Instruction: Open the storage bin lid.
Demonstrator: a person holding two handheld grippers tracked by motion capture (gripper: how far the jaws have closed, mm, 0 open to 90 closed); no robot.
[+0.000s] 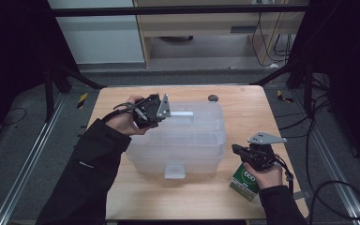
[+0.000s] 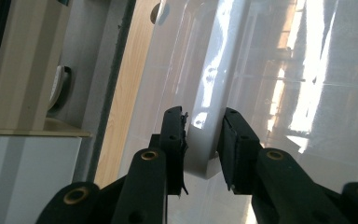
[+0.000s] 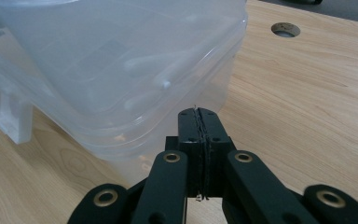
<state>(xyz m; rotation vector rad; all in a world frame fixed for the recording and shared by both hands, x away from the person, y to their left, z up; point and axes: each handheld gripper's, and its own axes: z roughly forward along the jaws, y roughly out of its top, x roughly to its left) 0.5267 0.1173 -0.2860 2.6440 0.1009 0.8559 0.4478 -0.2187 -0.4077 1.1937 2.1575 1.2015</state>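
One carton (image 1: 244, 183), green and white, standing on the bench (image 1: 243, 112) at the near right corner, just beneath the right hand; white rings printed on its green face, too small to read as letters. Small pale lettering on the black left sleeve (image 1: 86, 165), likewise unreadable. No legible brand on the box.

Left gripper (image 1: 151, 110) held over the far left corner of the clear plastic storage box (image 1: 187, 140), which sits at the middle of the bench with its lid on. Seen in the left gripper view: jaws part open and clamped on a white handle (image 2: 204, 140) of the lid, one black pad on each side of it, both pressing on the plastic.

Right gripper (image 1: 258, 154) held low at the right of the box, near its near right corner and apart from it. Seen in the right gripper view: jaws fully together, pad against pad, nothing between them, tips aimed toward the rounded corner of the box (image 3: 121, 84) without touching it. Round hole (image 3: 285, 29) in the bench top beyond, near the far edge.
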